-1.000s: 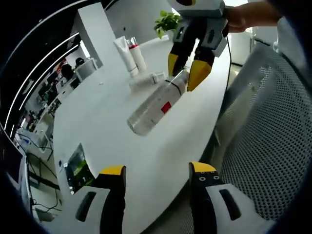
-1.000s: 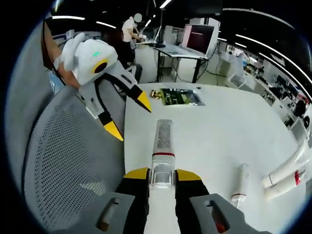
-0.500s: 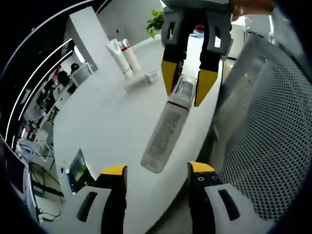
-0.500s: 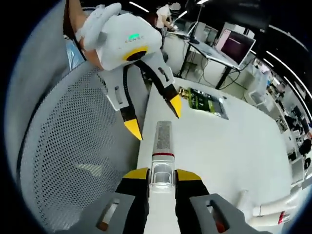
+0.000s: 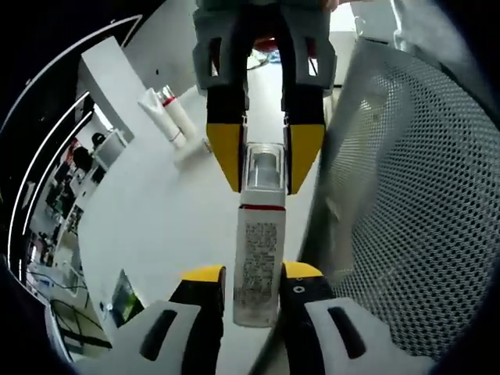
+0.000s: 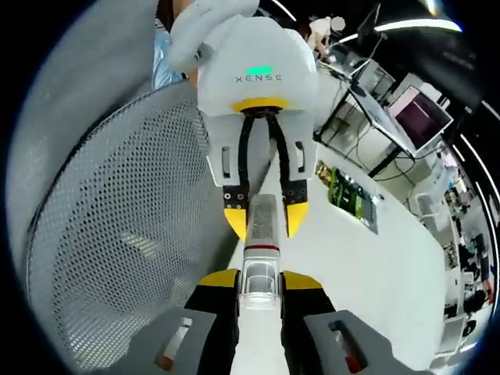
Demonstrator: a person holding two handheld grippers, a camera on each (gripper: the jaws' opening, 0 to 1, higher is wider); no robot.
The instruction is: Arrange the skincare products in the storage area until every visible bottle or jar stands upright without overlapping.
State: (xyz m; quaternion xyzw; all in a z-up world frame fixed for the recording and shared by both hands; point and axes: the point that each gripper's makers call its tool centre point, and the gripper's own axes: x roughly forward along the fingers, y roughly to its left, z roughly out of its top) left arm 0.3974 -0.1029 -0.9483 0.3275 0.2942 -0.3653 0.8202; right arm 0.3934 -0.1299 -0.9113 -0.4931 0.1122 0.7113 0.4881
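**Bottle held between two grippers above the table edge**

White tabletop (image 5: pixel 164 226) is seen stretching away in an open office, with desks and a monitor (image 6: pixel 422 117) visible behind it. A grey mesh chair back (image 5: pixel 406 195) is seen beside the table's edge.

A slim bottle (image 5: pixel 258 258) with a clear cap and a red band is held in the air, lengthwise between the two grippers. Its capped end is clamped by the right gripper (image 5: pixel 266 160), whose yellow tips are pressed against both sides of the cap. In the right gripper view the same cap (image 6: pixel 259 285) is seen pinched between that gripper's own jaws. The bottle's printed base end is reached by the left gripper (image 6: pixel 264 220), and its jaws are placed on either side of it; whether they are pressing on the bottle cannot be told.

Farther along the table, two white tubes (image 5: pixel 166 116) are stood together, and another small bottle (image 5: pixel 191 150) is laid on its side just beside them. A green packet (image 6: pixel 348 195) is laid flat on the table.
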